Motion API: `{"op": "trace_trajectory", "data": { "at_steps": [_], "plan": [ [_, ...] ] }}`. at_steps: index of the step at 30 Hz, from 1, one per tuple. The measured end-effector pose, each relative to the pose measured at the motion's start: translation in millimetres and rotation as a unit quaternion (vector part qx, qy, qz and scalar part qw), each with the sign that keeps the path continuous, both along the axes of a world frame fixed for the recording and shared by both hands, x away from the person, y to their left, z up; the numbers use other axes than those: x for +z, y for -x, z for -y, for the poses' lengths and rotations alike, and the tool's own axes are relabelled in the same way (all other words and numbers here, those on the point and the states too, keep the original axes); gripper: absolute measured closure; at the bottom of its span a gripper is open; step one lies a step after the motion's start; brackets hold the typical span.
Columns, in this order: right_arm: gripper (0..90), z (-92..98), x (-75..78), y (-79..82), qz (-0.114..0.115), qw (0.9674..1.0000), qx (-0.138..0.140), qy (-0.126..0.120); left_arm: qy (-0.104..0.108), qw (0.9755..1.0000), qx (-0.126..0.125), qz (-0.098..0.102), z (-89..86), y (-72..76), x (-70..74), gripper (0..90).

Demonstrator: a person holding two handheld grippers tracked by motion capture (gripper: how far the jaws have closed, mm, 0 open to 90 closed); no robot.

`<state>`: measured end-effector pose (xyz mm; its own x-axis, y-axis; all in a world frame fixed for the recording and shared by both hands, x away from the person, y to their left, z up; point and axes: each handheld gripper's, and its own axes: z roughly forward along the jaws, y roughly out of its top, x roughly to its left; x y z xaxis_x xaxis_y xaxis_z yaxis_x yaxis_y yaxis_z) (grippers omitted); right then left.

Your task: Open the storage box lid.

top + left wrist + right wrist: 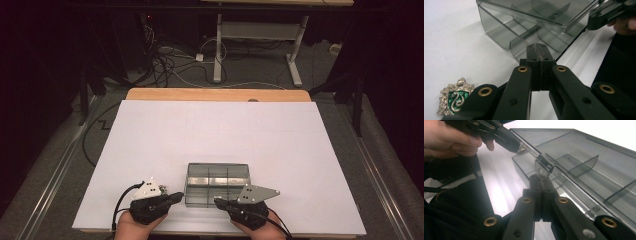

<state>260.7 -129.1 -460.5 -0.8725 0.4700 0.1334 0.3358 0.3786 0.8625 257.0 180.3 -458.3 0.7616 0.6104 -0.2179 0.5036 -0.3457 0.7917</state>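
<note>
Fingers of the left gripper (pixel 176 196) and right gripper (pixel 218 202) were pressed together, holding nothing, flanking the near corners of a smoky clear divided box (pixel 218 183) on the white surface (pixel 220 130). Beside the left one lay a crest badge (pixel 454 96).

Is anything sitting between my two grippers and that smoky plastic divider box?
Nothing visible. The left gripper and right gripper, both shut, sit right at the near corners of the divider box. The crest pin lies on the table off to the side.
</note>
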Motion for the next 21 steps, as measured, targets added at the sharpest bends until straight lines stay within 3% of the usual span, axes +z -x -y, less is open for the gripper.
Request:
{"op": "trace_trajectory", "data": {
  "at_steps": [4,21],
  "plan": [
    [90.0,-1.3,1.6,-0.8,0.003,1.0,0.003,-0.001,0.019,0.9998,-0.005,0.0,0.8,1.4,2.5,87.2],
    [90.0,0.2,3.5,-0.4,0.009,0.9999,-0.001,-0.004,0.028,0.9995,-0.01,0.006,10.1,-6.8,4.6,87.1]
  ]
}}
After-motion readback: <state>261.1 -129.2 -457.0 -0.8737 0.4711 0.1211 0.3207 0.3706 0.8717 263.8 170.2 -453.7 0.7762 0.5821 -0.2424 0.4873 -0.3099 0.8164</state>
